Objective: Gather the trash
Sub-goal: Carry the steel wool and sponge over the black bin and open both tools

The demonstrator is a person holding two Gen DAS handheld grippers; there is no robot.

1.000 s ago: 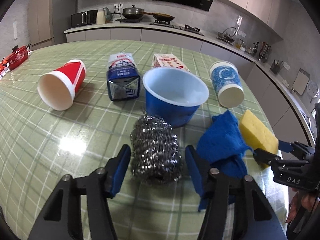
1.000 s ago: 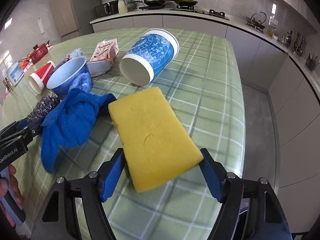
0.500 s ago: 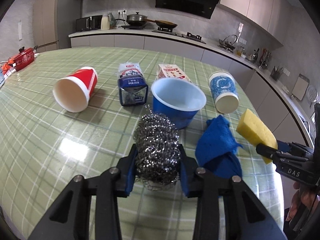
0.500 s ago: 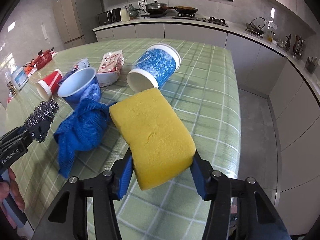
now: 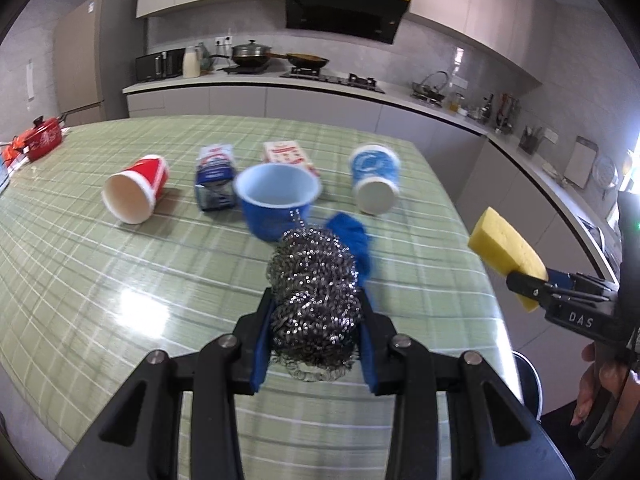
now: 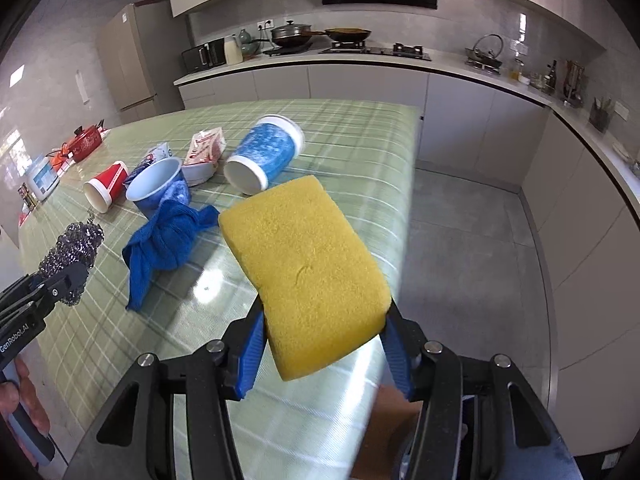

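Left tongs (image 5: 316, 332): clamped on the steel scourer (image 5: 314, 296), blue pads pressing its two sides; scourer clear of the counter (image 5: 120, 280)
Scourer position: sits between the pads at their tips, most of its bulk standing out beyond and above them, a loose coil hanging below
Scourer axis: long axis runs away from the tongs toward the blue bowl (image 5: 276, 200), a thin wire tail at its far end
Right tongs (image 6: 324, 340): clamped on the yellow sponge (image 6: 308, 268), pads on its two long edges near the rear end; sponge held above the counter edge
Sponge axis: long axis points forward and slightly left from the tongs, toward the blue cup (image 6: 264, 154); broad face up, front end raised
Sponge in the left view: seen at far right (image 5: 508, 252), gripped by the other tongs, tilted with the free end up-left
Blue cloth (image 6: 168, 240): bunched on the counter between the two tongs, just in front of the blue bowl
Red cup (image 5: 136, 188): on its side, mouth toward the camera, left of the carton (image 5: 214, 178)
Blue cup: on its side, mouth toward the camera, right of the bowl
Flat packet (image 5: 286, 154): lying behind the bowl
Person's hand (image 5: 600, 384): on the right tool's handle, partly visible
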